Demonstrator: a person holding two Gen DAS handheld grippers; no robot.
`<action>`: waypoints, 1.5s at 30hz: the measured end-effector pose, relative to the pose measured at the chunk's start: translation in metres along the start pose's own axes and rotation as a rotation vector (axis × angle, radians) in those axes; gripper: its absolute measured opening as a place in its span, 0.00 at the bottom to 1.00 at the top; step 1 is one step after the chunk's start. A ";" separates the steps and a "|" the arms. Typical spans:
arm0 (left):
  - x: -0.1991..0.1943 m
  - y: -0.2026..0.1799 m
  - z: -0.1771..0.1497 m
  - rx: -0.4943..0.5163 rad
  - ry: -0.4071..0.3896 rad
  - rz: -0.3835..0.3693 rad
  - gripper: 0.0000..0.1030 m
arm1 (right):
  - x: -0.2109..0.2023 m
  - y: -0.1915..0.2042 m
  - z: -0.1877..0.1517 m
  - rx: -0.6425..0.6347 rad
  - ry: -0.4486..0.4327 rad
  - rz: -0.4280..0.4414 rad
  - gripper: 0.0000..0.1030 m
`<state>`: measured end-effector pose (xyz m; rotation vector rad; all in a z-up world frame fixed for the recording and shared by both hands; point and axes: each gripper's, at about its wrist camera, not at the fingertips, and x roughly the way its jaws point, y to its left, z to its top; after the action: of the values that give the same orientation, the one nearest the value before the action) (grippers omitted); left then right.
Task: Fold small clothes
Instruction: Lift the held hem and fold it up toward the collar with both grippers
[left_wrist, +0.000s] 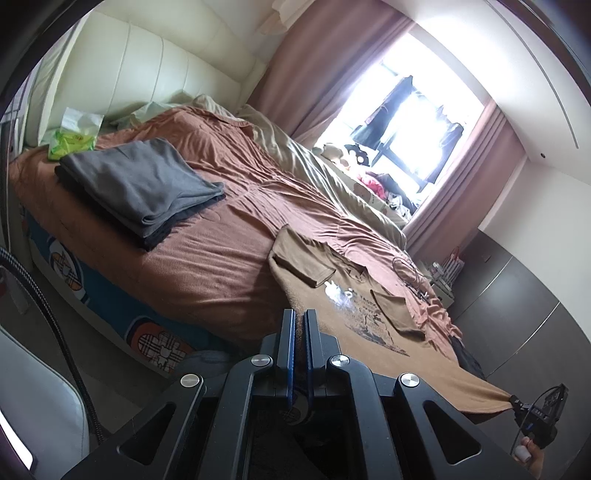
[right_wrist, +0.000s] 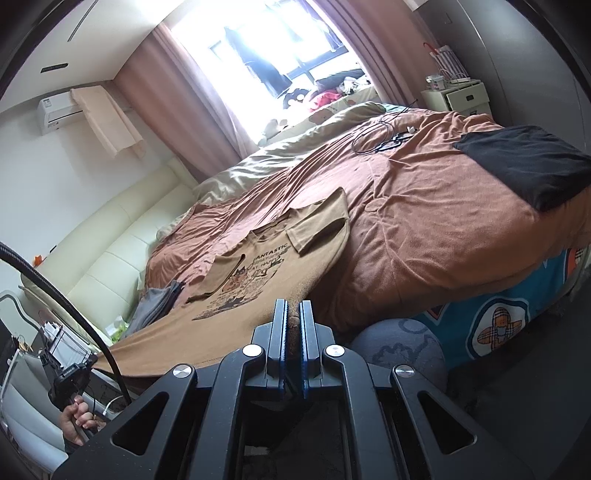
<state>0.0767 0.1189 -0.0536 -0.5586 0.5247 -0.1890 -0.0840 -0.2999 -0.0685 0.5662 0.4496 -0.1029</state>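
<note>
While both sleeves lie folded inward, tan t-shirt (left_wrist: 354, 314) sits centre frame on the brown bed cover (left_wrist: 207, 258), hem stretched off the bed. Left gripper (left_wrist: 299, 321) and right gripper (right_wrist: 293, 314) each clamp a hem corner. Folded grey clothes (left_wrist: 144, 184) upper left.

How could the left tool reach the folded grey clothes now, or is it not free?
Probably not: the left tool is shut on the tan T-shirt hem. The grey stack lies uncovered farther up the bed.

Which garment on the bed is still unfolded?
The tan printed T-shirt, spread flat and pinched by both grippers; the grey and black garments lie folded.
</note>
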 end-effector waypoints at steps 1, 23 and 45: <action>0.002 0.000 0.001 0.000 0.000 0.001 0.04 | 0.003 -0.001 0.003 0.000 0.000 -0.002 0.02; 0.135 -0.023 0.079 0.047 0.070 0.087 0.04 | 0.134 -0.014 0.096 0.010 0.060 -0.039 0.02; 0.304 -0.011 0.126 0.086 0.226 0.222 0.04 | 0.305 -0.020 0.177 -0.001 0.196 -0.144 0.02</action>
<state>0.4009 0.0730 -0.0851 -0.3939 0.7892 -0.0629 0.2535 -0.4033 -0.0797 0.5446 0.6815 -0.1854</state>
